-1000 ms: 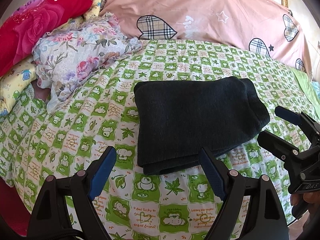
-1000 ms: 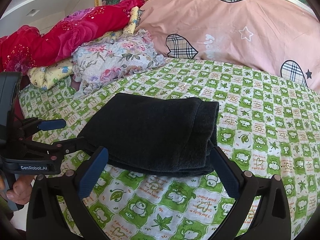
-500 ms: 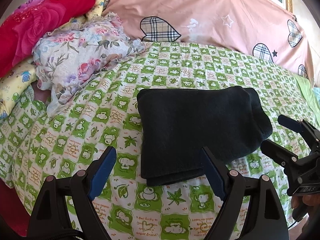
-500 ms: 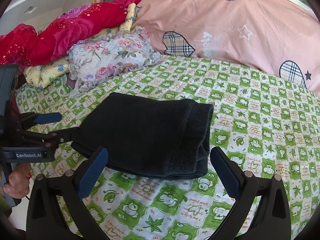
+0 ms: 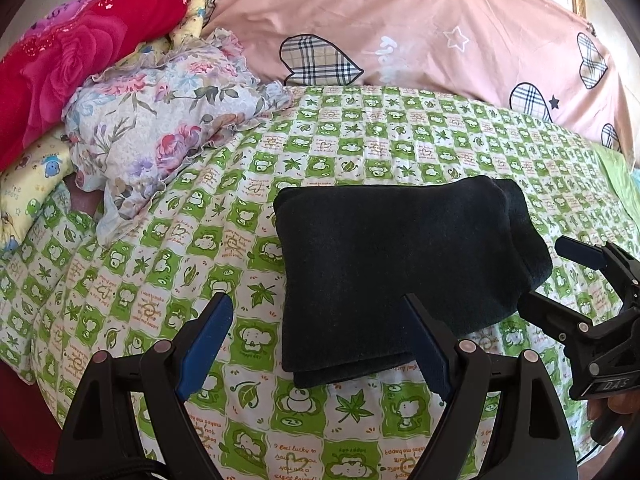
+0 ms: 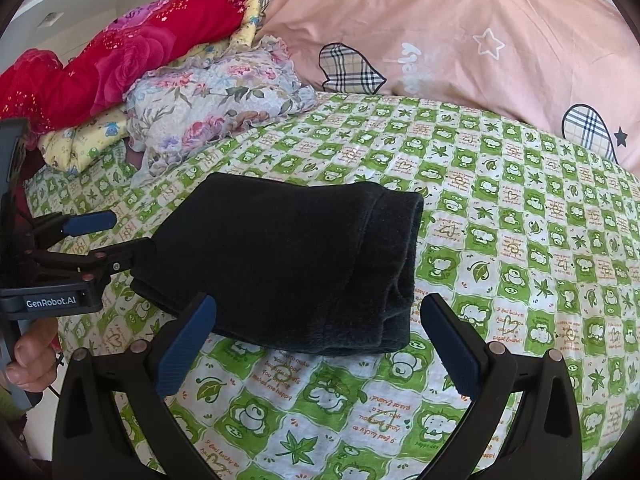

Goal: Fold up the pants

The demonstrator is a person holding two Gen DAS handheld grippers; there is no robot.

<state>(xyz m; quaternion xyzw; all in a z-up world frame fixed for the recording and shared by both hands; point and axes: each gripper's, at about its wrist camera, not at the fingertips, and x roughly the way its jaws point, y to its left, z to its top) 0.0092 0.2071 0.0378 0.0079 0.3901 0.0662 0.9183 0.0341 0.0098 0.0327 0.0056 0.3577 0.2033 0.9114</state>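
Looking along my left claw [image 5: 320,344], I see its two blue-padded fingers spread wide with nothing between them, hanging just above the bed sheet [image 5: 360,140] with its green and white checks. The folded pants [image 5: 400,264], a dark, thick bundle in a rough rectangle, lie flat on that sheet ahead of the claw and a little to its right: the right-hand finger crosses in front of the bundle's near edge, while the left-hand finger stands over bare sheet, well clear of the cloth. My right claw [image 6: 320,344] is also spread wide and holds nothing; the pants [image 6: 296,264] lie straight ahead of it, their near edge sitting between and just beyond the two fingertips, with the thick rounded fold on the right side. I cannot tell whether either claw touches the cloth. In the right wrist view my left claw [image 6: 116,236] reaches in from the left beside the pants' left corner, and my hand [image 6: 28,356] grips its handle. In the left wrist view the right claw [image 5: 560,276] sits at the pants' right end. Beyond the pants lie a floral cloth [image 5: 160,120], a red blanket [image 5: 72,60] and a pink quilt [image 5: 440,32] with plaid hearts.
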